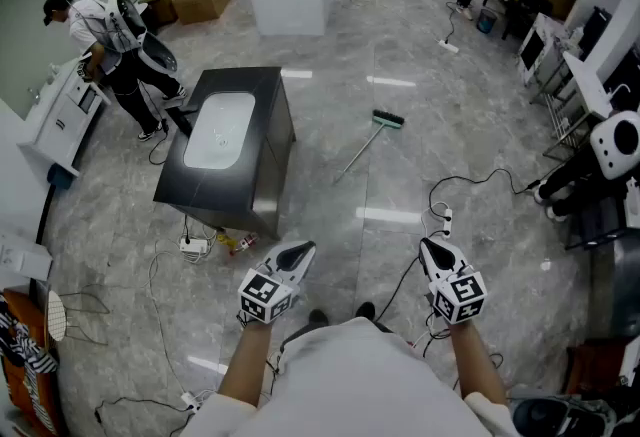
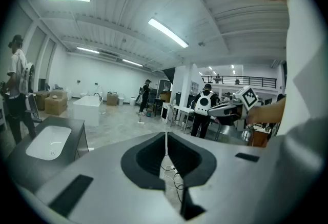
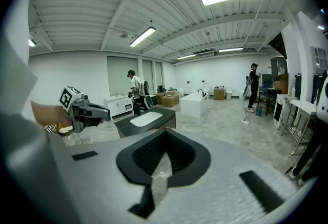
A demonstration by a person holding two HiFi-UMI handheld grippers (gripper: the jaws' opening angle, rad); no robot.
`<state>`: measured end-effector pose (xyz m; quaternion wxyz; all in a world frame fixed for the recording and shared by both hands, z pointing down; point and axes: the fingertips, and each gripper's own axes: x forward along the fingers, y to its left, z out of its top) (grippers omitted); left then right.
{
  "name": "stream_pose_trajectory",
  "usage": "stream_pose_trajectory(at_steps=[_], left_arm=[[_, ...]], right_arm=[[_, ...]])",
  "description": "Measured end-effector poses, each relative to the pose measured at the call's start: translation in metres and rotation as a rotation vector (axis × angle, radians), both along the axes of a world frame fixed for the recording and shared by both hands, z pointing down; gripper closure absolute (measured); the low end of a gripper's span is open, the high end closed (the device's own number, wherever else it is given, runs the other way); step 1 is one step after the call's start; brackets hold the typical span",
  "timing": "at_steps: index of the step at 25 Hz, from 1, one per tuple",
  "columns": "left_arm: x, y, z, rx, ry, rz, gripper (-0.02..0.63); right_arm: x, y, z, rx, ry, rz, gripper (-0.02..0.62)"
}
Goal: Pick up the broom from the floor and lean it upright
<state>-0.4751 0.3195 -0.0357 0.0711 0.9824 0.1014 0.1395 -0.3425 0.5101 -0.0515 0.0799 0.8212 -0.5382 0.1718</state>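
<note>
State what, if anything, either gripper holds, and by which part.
Nothing. The left gripper and right gripper are both shut and empty; the broom lies untouched on the floor.

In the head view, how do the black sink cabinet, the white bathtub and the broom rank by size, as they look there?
1. black sink cabinet
2. white bathtub
3. broom, long but very thin

The bathtub stands farther from the camera, so its real size may be greater than it looks.
</note>
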Motion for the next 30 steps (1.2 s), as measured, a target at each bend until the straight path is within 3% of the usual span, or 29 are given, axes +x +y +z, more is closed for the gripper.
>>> stream_pose_trajectory(at_steps=[16, 30], left_arm=[[0.023, 0.015, 0.000, 0.010, -0.014, -0.009, 0.593], [0.062, 0.067, 0.003, 0.013, 0.002, -0.041, 0.593]], right_arm=[[0.022, 0.009, 0.000, 0.014, -0.015, -0.025, 0.595], [0.067, 0.063, 0.007, 0.027, -0.036, -0.033, 0.595]])
